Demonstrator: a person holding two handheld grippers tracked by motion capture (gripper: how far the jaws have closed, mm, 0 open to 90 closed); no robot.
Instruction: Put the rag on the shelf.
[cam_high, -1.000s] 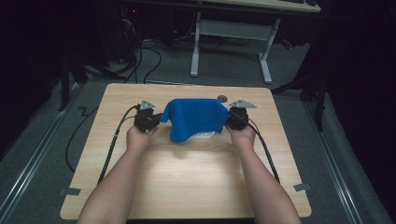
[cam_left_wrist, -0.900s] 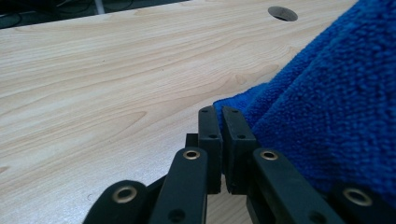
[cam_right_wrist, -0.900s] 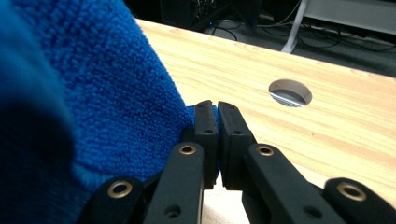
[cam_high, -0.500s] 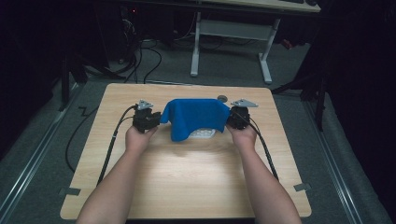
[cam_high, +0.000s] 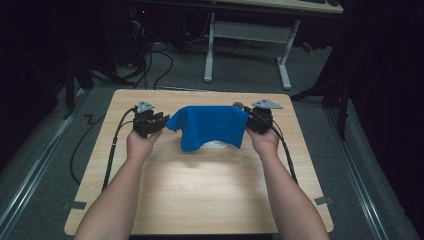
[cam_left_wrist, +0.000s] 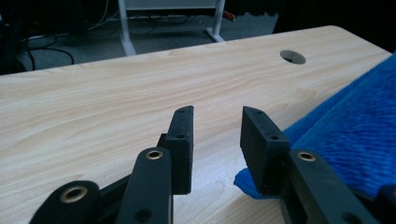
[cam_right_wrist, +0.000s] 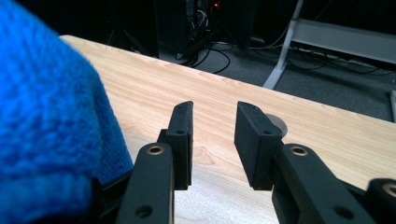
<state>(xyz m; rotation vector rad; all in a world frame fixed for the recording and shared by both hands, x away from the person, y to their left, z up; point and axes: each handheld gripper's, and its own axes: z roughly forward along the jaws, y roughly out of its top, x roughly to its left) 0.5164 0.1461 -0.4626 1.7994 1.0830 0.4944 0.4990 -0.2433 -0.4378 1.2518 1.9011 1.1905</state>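
Blue terry cloth (cam_high: 209, 127) draped over a white object (cam_high: 218, 145) at the far middle of the pale wooden worktop (cam_high: 200, 195), left gripper (cam_high: 148, 123) and right gripper (cam_high: 260, 120) flanking it

Left gripper view: jaws apart, empty, cloth edge beside one jaw

Right gripper view: jaws apart, empty

Soft, light, floppy; I'd pinch the corners

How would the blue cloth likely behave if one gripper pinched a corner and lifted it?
The blue cloth would probably flop and hang: it already drapes over a white thing underneath. Its fuzzy pile suggests a good grip, unlikely to slip. It looks light, so it may drag across the table.
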